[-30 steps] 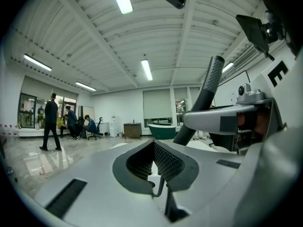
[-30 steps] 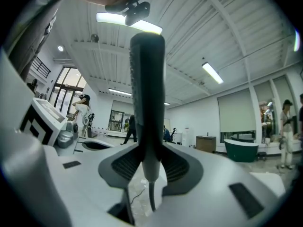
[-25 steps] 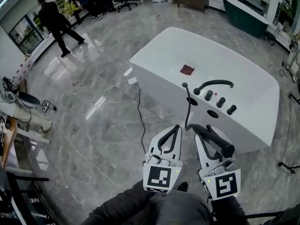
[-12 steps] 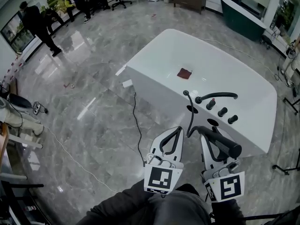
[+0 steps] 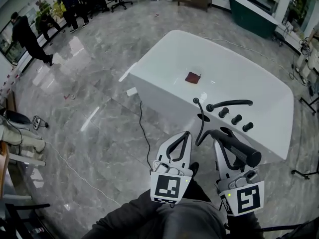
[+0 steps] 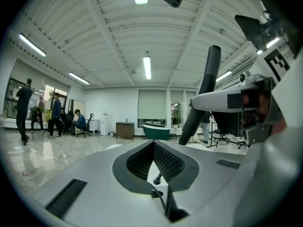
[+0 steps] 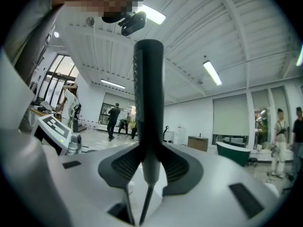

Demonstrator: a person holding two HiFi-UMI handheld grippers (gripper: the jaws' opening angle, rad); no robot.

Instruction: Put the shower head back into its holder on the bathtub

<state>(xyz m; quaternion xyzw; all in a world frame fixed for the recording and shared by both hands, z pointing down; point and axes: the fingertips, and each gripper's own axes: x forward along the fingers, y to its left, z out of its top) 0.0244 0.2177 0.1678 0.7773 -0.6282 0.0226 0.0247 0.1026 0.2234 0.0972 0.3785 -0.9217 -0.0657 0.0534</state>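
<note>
With the shower head (image 5: 244, 155) clamped crosswise in our right gripper (image 5: 223, 139), the bathtub's (image 5: 159, 93) holder socket (image 5: 227, 130) sits just ahead; our left gripper (image 5: 186, 135) is closed on nothing.

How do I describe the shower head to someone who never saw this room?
Find the white bathtub on the grey floor. Near its black knobs, the right gripper clamps a black stick-shaped shower head; unlike them, it trails a hose.

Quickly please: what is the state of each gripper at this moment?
Left gripper: jaws closed, holding nothing.
Right gripper: jaws closed on the black shower head.
</note>
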